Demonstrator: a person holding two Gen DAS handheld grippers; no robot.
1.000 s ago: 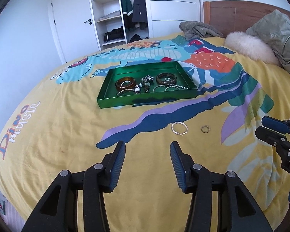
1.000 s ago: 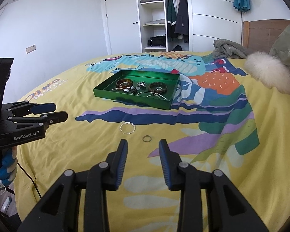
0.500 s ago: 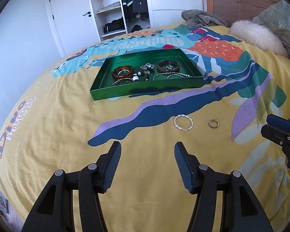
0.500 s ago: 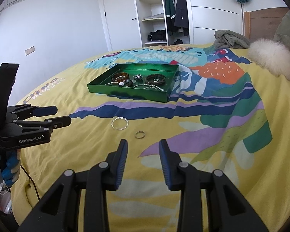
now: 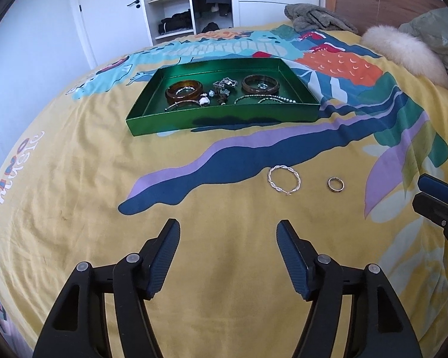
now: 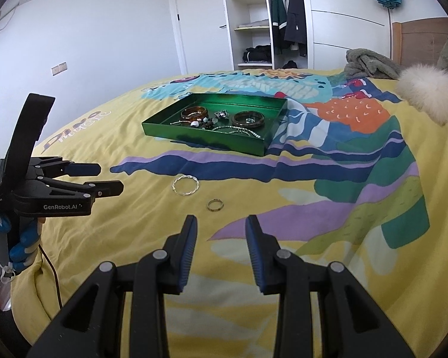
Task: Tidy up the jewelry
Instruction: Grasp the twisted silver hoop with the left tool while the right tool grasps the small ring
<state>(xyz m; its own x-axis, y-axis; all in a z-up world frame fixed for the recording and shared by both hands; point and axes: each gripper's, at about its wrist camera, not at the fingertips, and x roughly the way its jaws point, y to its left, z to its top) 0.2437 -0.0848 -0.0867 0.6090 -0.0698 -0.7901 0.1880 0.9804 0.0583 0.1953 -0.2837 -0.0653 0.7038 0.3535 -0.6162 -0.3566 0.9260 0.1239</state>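
A twisted silver bracelet (image 5: 283, 179) (image 6: 186, 185) and a small gold ring (image 5: 335, 184) (image 6: 215, 205) lie on the yellow bedspread. Behind them a green tray (image 5: 152, 125) (image 6: 164, 129) holds brown bangles, bead strands and small charms. My left gripper (image 5: 228, 229) (image 6: 110, 179) hovers short of the bracelet, its jaws opening with nothing between them. My right gripper (image 6: 221, 223) (image 5: 424, 191) stands open just short of the ring, with nothing held.
A fluffy white cushion (image 5: 403, 53) and crumpled grey clothing (image 5: 316, 18) lie near the wooden headboard. An open wardrobe (image 6: 268, 21) and a white door stand beyond the bed. A gloved hand (image 6: 18, 244) holds the left gripper at the bed's edge.
Both grippers have sunk toward the bedspread and come nearer the bracelet and ring. The left jaws have spread wider. The right jaws keep the same gap.
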